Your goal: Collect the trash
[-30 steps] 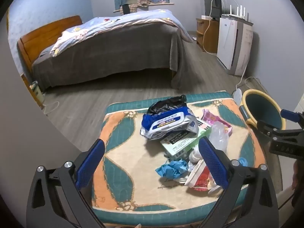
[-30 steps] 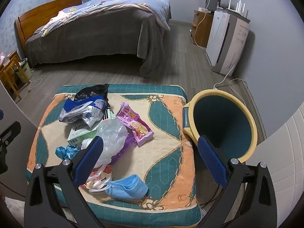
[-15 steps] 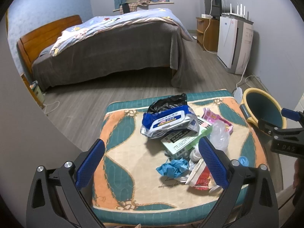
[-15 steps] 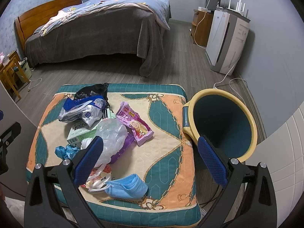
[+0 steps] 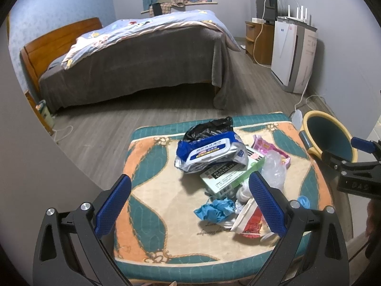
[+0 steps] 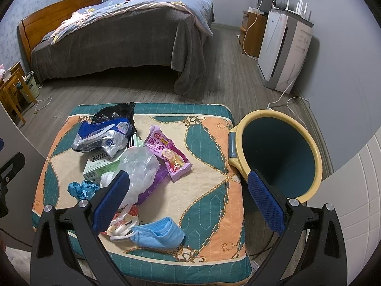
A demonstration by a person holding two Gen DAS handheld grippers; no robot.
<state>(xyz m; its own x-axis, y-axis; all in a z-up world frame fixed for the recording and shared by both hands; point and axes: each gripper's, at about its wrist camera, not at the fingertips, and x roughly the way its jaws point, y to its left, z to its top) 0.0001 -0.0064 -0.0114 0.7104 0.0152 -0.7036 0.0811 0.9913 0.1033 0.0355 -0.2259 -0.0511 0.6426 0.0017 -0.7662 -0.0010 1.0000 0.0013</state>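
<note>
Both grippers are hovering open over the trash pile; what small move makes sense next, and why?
Probably lower the right gripper onto the blue face mask. It lies alone at the cushion's near edge, just under the open fingers, nothing stacked on it, and the empty bin stands close on that side. The left gripper is also open, holding nothing.

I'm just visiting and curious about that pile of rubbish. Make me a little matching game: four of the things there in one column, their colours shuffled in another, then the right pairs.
Things:
1. face mask
2. snack wrapper
3. crumpled bag at the far edge
4. bin's rim

Colours:
A. yellow
B. black
C. light blue
D. pink

Pairs: 1-C, 2-D, 3-B, 4-A
</note>
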